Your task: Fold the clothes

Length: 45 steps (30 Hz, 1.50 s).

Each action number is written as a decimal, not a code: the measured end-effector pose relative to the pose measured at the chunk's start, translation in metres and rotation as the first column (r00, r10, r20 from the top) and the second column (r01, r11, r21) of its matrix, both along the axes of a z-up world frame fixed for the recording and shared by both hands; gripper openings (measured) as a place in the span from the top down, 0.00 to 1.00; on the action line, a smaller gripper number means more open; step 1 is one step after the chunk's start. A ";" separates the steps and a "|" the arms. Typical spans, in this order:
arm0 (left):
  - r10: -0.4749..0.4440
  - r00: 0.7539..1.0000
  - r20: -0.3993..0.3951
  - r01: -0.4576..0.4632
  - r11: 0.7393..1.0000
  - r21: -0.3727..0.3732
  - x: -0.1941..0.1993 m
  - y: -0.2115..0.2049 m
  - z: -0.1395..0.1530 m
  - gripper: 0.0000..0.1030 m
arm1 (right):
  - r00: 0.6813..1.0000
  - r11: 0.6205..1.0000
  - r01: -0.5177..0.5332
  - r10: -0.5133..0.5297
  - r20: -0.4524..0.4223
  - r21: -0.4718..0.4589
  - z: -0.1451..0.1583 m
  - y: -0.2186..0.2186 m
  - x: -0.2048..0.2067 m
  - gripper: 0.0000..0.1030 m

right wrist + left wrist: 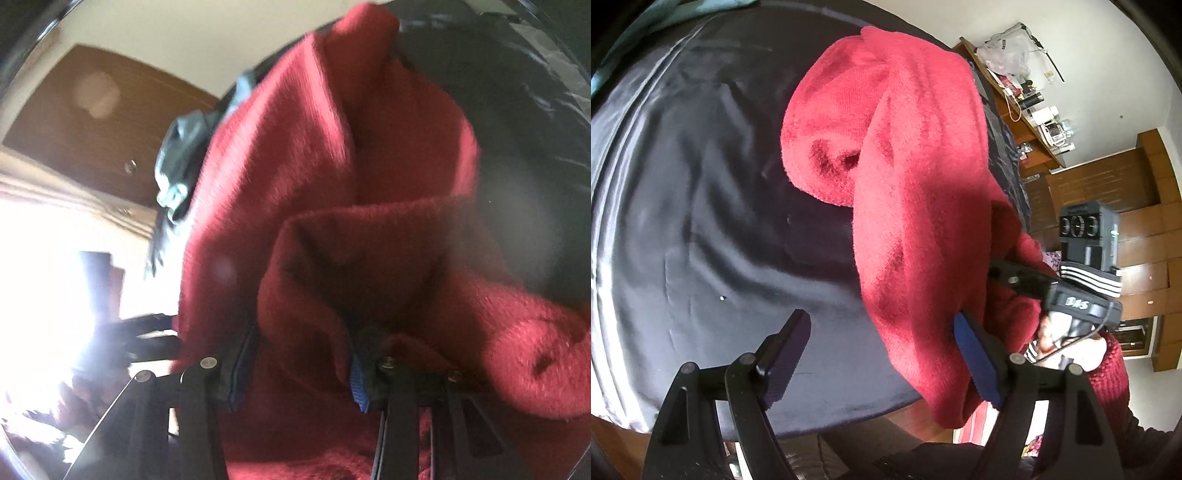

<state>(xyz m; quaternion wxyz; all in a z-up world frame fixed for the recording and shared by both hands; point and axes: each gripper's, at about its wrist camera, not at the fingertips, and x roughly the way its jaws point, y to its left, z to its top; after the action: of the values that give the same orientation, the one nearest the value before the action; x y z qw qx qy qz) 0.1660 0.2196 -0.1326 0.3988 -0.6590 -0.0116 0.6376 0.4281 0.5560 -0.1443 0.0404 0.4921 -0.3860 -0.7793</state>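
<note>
A red fleece garment (905, 147) lies on a bed covered with a dark satin sheet (683, 184), and its near end hangs over the bed's front edge. My left gripper (882, 347) is open above the sheet. Its right finger (975, 362) touches the hanging edge, and nothing is between its pads. The right gripper's body (1075, 299) reaches into the cloth from the right, held by a hand (1082, 350). In the right wrist view the red garment (295, 166) fills the frame. My right gripper (301, 373) stands partly open with a thick fold bulging loosely between its pads.
A cluttered wooden desk (1027, 103) and wooden floor (1145, 240) lie beyond the bed on the right. A grey-teal cloth (181, 147) sits at the bed's far side beside a wooden door (92, 110). Bright window glare fills the left of the right wrist view.
</note>
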 end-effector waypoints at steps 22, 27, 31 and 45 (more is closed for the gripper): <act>0.088 0.991 -0.099 -0.077 0.991 0.108 -0.027 -0.033 0.043 0.20 | 0.653 0.814 -0.109 -0.374 -0.659 -0.570 0.194 0.057 0.030 0.86; 0.143 0.980 -0.136 -0.123 0.981 0.147 -0.039 -0.049 0.062 0.20 | 0.593 0.865 -0.159 -0.301 -0.747 -0.475 0.255 0.058 0.010 0.86; 0.179 0.972 -0.155 -0.153 0.974 0.168 -0.051 -0.064 0.073 0.20 | 0.539 0.897 -0.169 -0.263 -0.800 -0.409 0.298 0.055 -0.005 0.86; 0.210 0.924 -0.319 -0.102 0.941 0.324 -0.060 -0.108 0.136 0.20 | 0.533 0.988 -0.128 -0.004 -0.846 -0.086 0.416 -0.028 -0.059 0.86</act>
<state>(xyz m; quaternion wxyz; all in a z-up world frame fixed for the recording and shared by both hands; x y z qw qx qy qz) 0.1063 0.1119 0.0034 0.4377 -0.4636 -0.0906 0.7650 0.3695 0.5281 0.2713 0.2829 0.0646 -0.3535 -0.8893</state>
